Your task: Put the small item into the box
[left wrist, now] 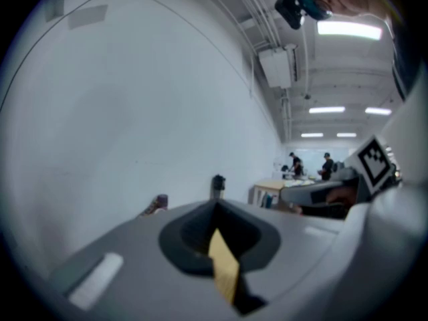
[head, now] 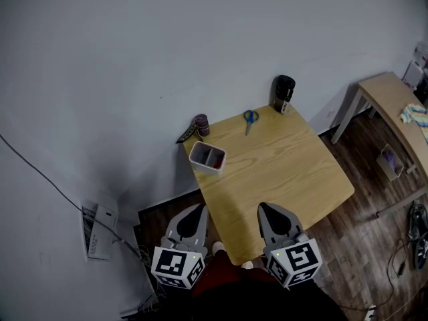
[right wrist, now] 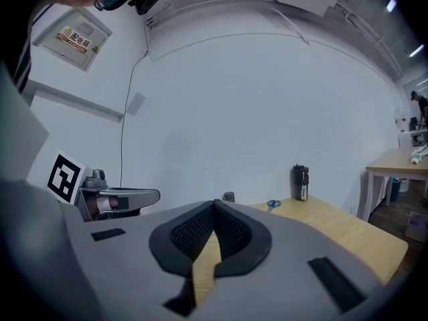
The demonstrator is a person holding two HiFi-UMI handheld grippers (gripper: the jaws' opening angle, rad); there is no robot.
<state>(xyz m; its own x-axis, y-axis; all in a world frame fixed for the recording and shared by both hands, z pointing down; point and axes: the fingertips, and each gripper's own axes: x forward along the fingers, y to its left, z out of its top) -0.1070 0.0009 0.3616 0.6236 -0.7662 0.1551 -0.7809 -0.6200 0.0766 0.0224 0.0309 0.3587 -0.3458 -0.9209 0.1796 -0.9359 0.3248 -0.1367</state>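
A white box (head: 207, 156) with two compartments stands near the wooden table's (head: 287, 172) far left corner, with something dark red in it. Blue-handled scissors (head: 250, 118) lie at the far edge, seen small as scissors (right wrist: 273, 204) in the right gripper view. A small dark jar (head: 201, 124) stands at the far left corner and a black bottle (head: 283, 93) at the far right. My left gripper (head: 198, 210) and right gripper (head: 267, 210) hover at the table's near edge. Both are shut, with nothing between the jaws, in the left gripper (left wrist: 215, 206) and right gripper (right wrist: 214, 206) views.
A flat dark object (head: 186, 135) leans beside the jar. A second table (head: 391, 95) with a striped cloth (head: 416, 116) stands at the right. A white device (head: 100, 231) and cables lie on the floor at the left. The wall runs right behind the table.
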